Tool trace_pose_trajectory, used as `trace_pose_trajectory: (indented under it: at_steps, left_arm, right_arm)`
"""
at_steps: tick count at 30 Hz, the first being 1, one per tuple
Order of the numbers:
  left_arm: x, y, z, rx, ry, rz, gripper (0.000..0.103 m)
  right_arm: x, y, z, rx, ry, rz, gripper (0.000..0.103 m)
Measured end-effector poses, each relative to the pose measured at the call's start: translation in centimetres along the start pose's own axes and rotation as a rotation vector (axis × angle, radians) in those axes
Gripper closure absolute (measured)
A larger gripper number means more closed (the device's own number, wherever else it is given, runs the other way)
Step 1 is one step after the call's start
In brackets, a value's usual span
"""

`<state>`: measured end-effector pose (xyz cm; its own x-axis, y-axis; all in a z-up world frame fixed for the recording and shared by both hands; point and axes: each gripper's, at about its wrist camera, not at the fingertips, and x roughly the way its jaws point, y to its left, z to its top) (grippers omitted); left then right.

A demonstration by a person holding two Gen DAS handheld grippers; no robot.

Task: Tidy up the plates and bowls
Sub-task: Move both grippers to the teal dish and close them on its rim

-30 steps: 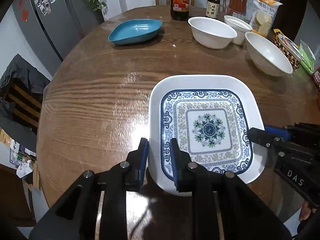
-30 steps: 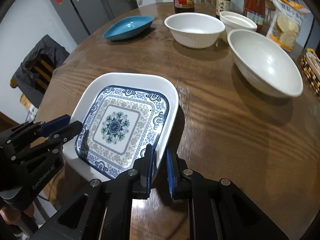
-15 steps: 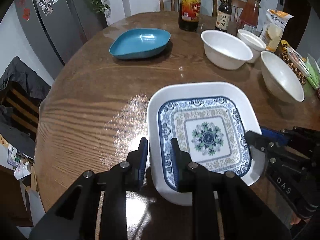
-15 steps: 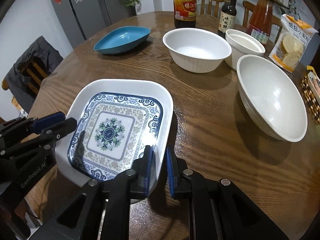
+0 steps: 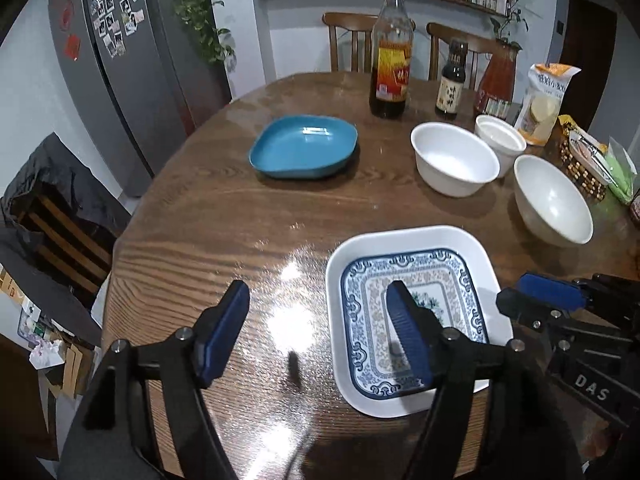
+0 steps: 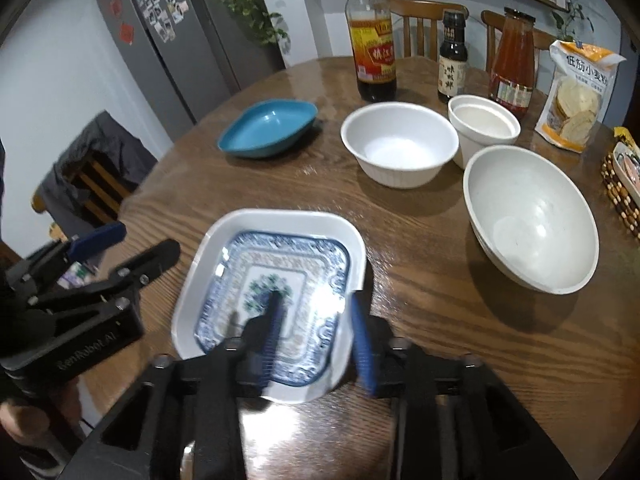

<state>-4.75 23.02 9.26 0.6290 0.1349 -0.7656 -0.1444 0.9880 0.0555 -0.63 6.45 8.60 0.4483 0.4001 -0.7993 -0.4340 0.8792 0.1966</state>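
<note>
In the left wrist view, the left gripper [image 5: 316, 328] is seen with its jaws wide apart and nothing is held between them. One finger stands over the bare wood of the worktop [image 5: 224, 224], the other over the patterned square plate [image 5: 404, 276], which lies flat near the front edge. The right gripper [image 5: 532, 300] is seen at the right side of this plate. Farther back a blue dish [image 5: 304, 148] is placed, and to its right three white bowls: a medium bowl [image 5: 454, 164], a small bowl [image 5: 500, 140] just behind it, and a large bowl [image 5: 554, 202] nearest the right edge.

In the right wrist view, the right gripper [image 6: 316, 330] is shown with its jaws open, although less widely; nothing is gripped. The right rim of the patterned square plate [image 6: 276, 220] lies between the fingers, and whether it is touched cannot be told because of blur. The left gripper [image 6: 124, 246] is seen open at the left. The blue dish [image 6: 268, 128] and the large bowl [image 6: 532, 220] stand well apart.
</note>
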Motion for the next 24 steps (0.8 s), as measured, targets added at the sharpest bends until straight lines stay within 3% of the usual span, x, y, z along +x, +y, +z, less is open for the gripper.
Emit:
trace_pose_trajectory:
  at_steps: [10, 24]
  left_arm:
    - [-0.6, 0.8, 1.0, 0.008, -0.041, 0.024, 0.022]
    - [2.6, 6.1, 5.0, -0.064, 0.024, 0.013, 0.001]
  right_arm:
    - [-1.7, 0.6, 2.2, 0.048, -0.061, 0.041, 0.043]
    - [0.2, 1.5, 6.7, 0.114, -0.034, 0.077, 0.038]
